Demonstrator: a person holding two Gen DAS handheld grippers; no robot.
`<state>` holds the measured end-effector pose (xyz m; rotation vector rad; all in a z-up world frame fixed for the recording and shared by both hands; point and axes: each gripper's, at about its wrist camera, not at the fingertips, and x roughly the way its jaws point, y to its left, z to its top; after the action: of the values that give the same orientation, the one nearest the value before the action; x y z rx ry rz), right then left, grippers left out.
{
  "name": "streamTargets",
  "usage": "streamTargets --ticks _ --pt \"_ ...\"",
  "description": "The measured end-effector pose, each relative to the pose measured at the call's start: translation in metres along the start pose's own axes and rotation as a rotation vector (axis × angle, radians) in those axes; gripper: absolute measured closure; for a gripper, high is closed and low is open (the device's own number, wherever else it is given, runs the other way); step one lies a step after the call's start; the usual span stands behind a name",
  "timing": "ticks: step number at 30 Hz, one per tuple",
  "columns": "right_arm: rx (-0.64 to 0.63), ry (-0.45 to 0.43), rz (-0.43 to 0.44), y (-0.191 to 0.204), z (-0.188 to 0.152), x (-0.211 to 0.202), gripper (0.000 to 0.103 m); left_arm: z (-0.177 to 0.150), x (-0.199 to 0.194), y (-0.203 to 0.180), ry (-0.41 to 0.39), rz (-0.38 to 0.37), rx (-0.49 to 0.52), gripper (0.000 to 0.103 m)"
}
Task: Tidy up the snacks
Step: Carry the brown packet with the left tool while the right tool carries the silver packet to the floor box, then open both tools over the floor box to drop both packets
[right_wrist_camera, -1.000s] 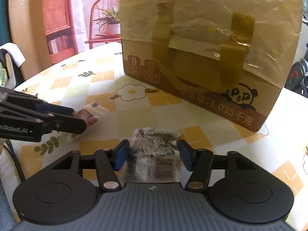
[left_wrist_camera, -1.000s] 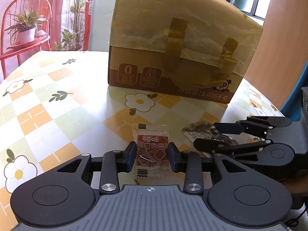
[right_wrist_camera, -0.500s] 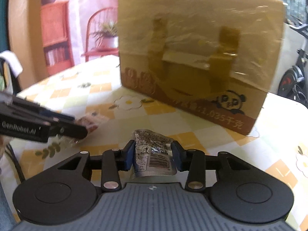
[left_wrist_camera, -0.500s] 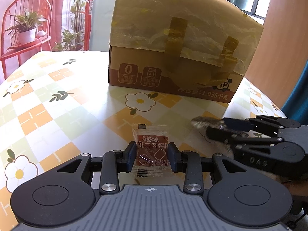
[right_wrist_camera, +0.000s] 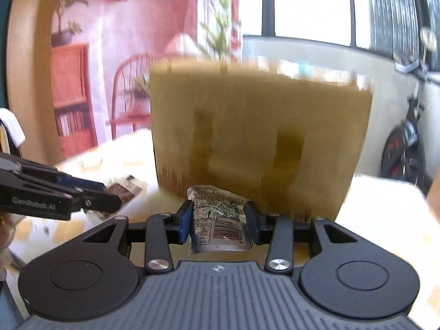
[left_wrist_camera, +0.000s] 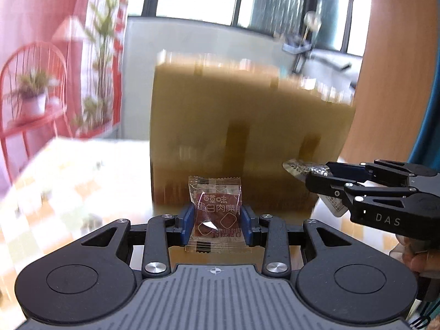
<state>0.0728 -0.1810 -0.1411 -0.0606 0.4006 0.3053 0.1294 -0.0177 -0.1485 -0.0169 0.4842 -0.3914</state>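
Both my grippers have risen off the checked table (left_wrist_camera: 55,181), carrying their snacks up in front of the cardboard box (left_wrist_camera: 247,126). My left gripper (left_wrist_camera: 216,221) is clamped on the brown snack packet (left_wrist_camera: 216,211), upright between the pads. My right gripper (right_wrist_camera: 218,218) is clamped on the silver snack pouch (right_wrist_camera: 217,220), near the box's lower edge.

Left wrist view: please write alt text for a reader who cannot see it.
The left gripper clamps a small red-brown snack packet between its blue pads, held up facing a blurred cardboard box. At right, the right gripper holds a silver snack packet; a floral tablecloth shows at left.
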Motion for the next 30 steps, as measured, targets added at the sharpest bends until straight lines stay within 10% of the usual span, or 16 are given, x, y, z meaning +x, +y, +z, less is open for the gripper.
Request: streamTargets --ticks 8,30 --pt "-0.036 -0.165 -0.007 -0.01 0.078 -0.012 0.06 0.085 -0.007 -0.002 -0.164 -0.022 0.041 0.065" --pt "0.13 -0.125 -0.158 -0.107 0.153 0.07 0.06 0.161 0.094 -0.003 -0.07 0.0 0.087 0.065"
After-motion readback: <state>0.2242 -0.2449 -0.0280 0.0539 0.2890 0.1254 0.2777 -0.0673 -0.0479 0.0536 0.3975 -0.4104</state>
